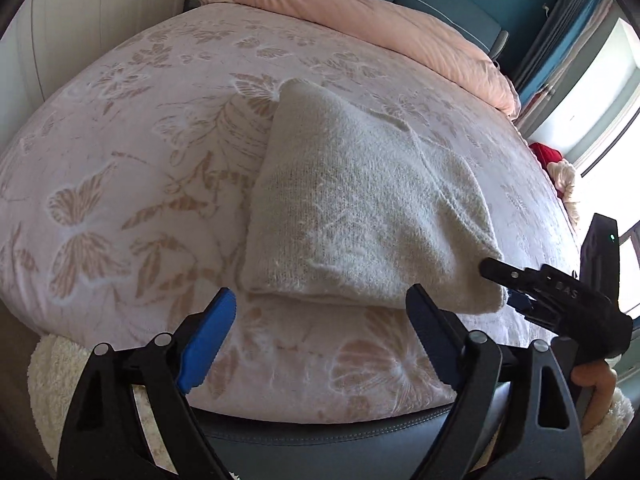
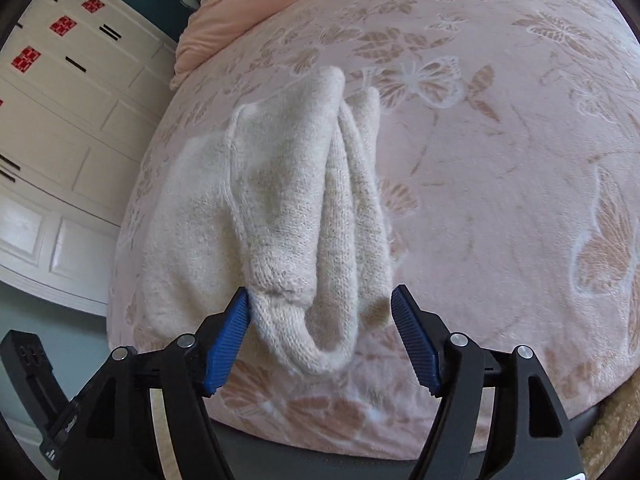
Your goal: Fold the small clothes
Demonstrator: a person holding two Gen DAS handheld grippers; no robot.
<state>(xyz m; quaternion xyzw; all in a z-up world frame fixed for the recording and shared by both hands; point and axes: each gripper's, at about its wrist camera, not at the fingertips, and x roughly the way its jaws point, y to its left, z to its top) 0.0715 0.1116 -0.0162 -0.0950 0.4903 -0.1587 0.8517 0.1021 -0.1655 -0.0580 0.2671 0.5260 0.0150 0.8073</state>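
A cream knitted garment [image 1: 360, 216] lies folded on the pink butterfly-patterned bed cover [image 1: 120, 160]. My left gripper [image 1: 320, 304] is open and empty, hovering just in front of the garment's near edge. My right gripper [image 2: 320, 300] is open, with its blue pads on either side of the garment's near corner [image 2: 304, 320], whose layers [image 2: 304, 200] bunch up in ridges between them. The left pad [image 2: 228, 336] touches the knit; the right pad is apart from it. The right gripper also shows in the left wrist view [image 1: 516, 288] at the garment's right corner.
A pink duvet [image 1: 380, 24] is heaped at the head of the bed. White wardrobe doors [image 2: 60, 140] stand beside the bed. A red item [image 1: 548, 156] and a bright window [image 1: 600, 120] are at the right. A fluffy rug [image 1: 52, 380] lies below the bed's dark frame [image 1: 320, 432].
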